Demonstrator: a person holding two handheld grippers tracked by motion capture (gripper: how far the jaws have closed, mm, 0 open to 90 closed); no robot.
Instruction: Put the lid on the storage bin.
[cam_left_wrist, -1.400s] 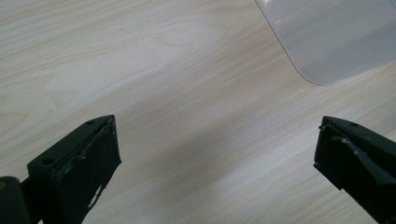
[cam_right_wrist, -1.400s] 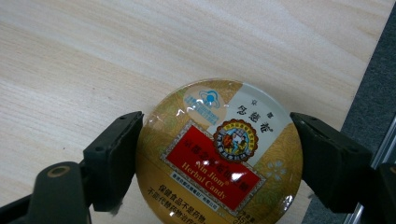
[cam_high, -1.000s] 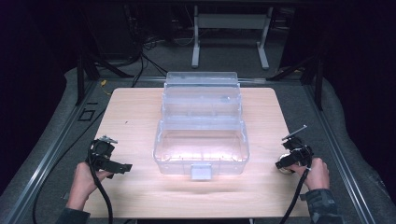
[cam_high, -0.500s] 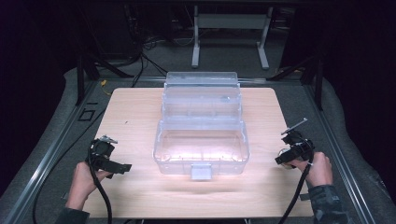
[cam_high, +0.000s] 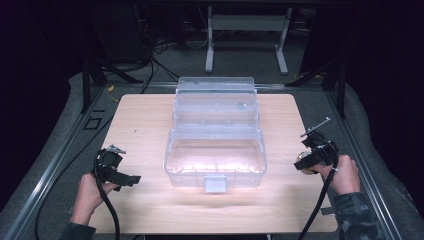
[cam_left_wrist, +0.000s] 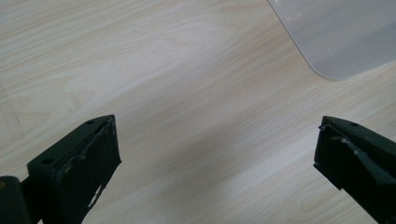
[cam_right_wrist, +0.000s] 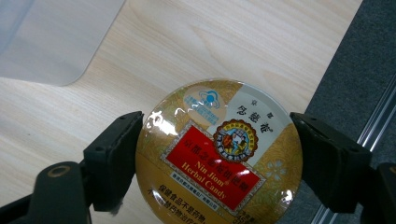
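Note:
A round gold tin of herbal candy (cam_right_wrist: 219, 154) with a red label sits between the two black jaws of my right gripper (cam_right_wrist: 215, 128), which is shut on its rim and holds it flat above the table. In the high view the right gripper (cam_high: 302, 165) hangs off the right side of a clear plastic tiered box (cam_high: 215, 145), with the tin (cam_high: 308, 170) just showing under it. My left gripper (cam_high: 133, 179) hovers left of the box, jaws wide open. In the left gripper view, the left gripper (cam_left_wrist: 217, 140) has only bare wood between its jaws.
The clear box stands open in the middle of the light wooden table (cam_high: 140, 125); its corner (cam_left_wrist: 345, 32) shows near the left gripper and another corner (cam_right_wrist: 51, 42) near the right. Grey padding and a metal rail (cam_high: 360, 150) border the table's right edge.
My right gripper has lifted with the tin in it, moving slightly up in the high view. The left gripper has stayed where it was.

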